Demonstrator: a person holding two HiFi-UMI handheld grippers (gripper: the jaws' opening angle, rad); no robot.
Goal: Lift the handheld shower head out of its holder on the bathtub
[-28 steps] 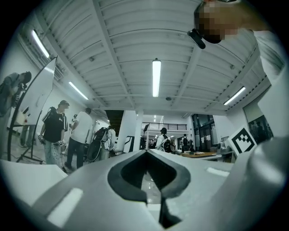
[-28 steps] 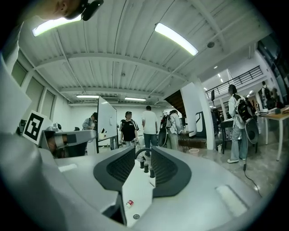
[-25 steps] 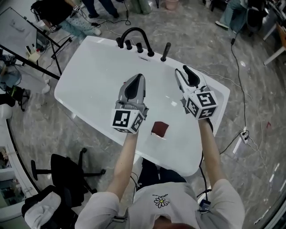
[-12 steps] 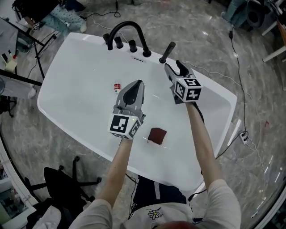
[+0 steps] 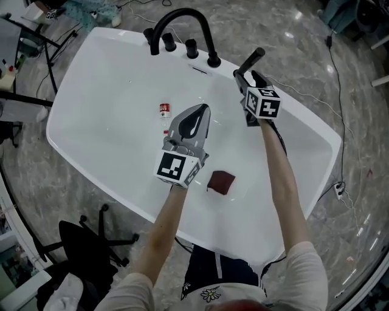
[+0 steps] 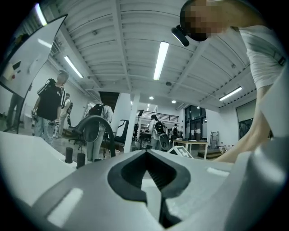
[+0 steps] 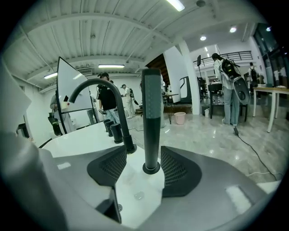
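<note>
Head view: white oval bathtub (image 5: 109,91) on a grey marbled floor (image 5: 340,73). The slim black cylindrical handheld shower head (image 5: 254,59) stands at the far rim, just right of the black arched faucet (image 5: 180,17). Its foot is hidden behind the right gripper (image 5: 248,78). The left gripper (image 5: 202,108) is over the basin, well apart from it. A dark red cloth (image 5: 220,181) lies in the tub. A small red-and-white container (image 5: 163,110) is too small to identify.

Left gripper view: left gripper (image 6: 146,158) jaws clenched tip to tip, nothing between. Faucet (image 6: 97,124) foot cut off by the gripper body. Ribbed ceiling, strip lights, people far off.

Right gripper view: right gripper (image 7: 144,158) jaws released, one pad on either side of the shower head (image 7: 152,117). It is upright in its round black holder (image 7: 151,168) on the rim, a narrow gap each side. Faucet (image 7: 97,85) at left. Glossy floor, people behind.
</note>
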